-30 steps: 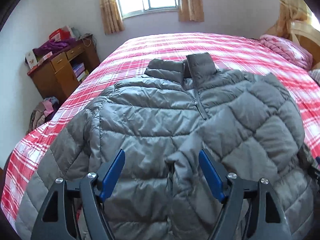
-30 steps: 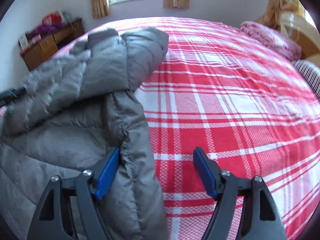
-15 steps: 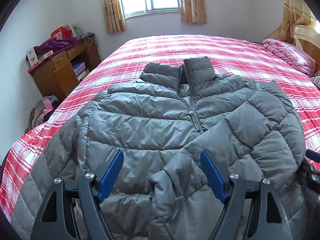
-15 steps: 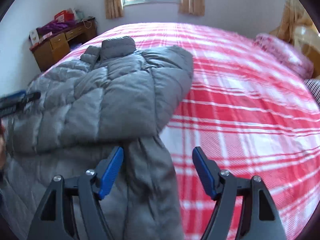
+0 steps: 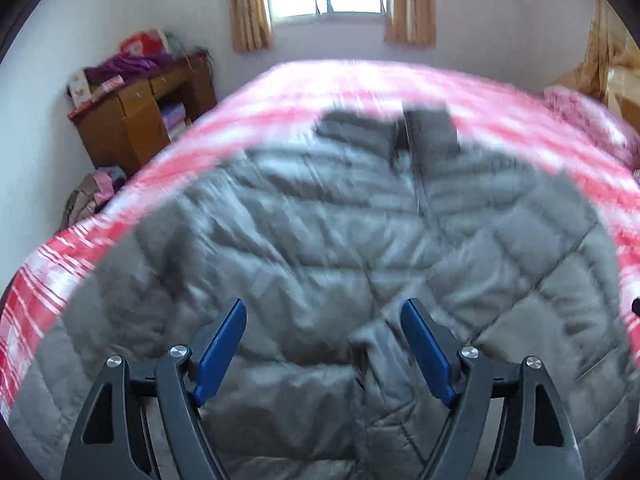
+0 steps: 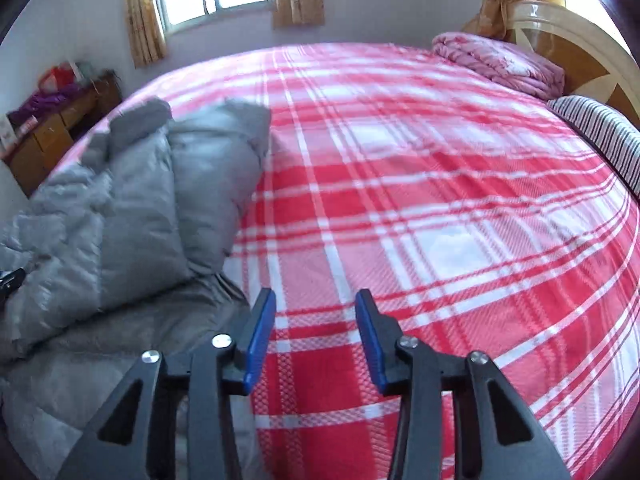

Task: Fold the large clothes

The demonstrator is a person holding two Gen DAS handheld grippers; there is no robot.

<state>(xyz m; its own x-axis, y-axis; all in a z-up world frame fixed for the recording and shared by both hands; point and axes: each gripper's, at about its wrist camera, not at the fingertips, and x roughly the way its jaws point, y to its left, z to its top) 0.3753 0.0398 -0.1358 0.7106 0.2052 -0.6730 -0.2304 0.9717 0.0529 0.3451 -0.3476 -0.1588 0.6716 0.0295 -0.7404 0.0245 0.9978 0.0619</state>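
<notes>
We note the grey quilted puffer jacket (image 5: 320,248) lying front-up on the red-and-white plaid bedspread (image 6: 420,208), collar toward the window, zip closed as far as the blur lets us tell. One sleeve lies folded in across the chest, cuff near the hem; the other sleeve seems still spread out along the jacket's side. We judge the fold early: one sleeve in, the other sleeve and the body folds left to do. The fabric looks puffy and springy, likely to bulge back open. The left gripper (image 5: 322,344) hovers over the lower front, jaws wide, nothing clamped. The right gripper (image 6: 315,336) sits beside the jacket's edge over bare bedspread, jaws closing with nothing between them.
</notes>
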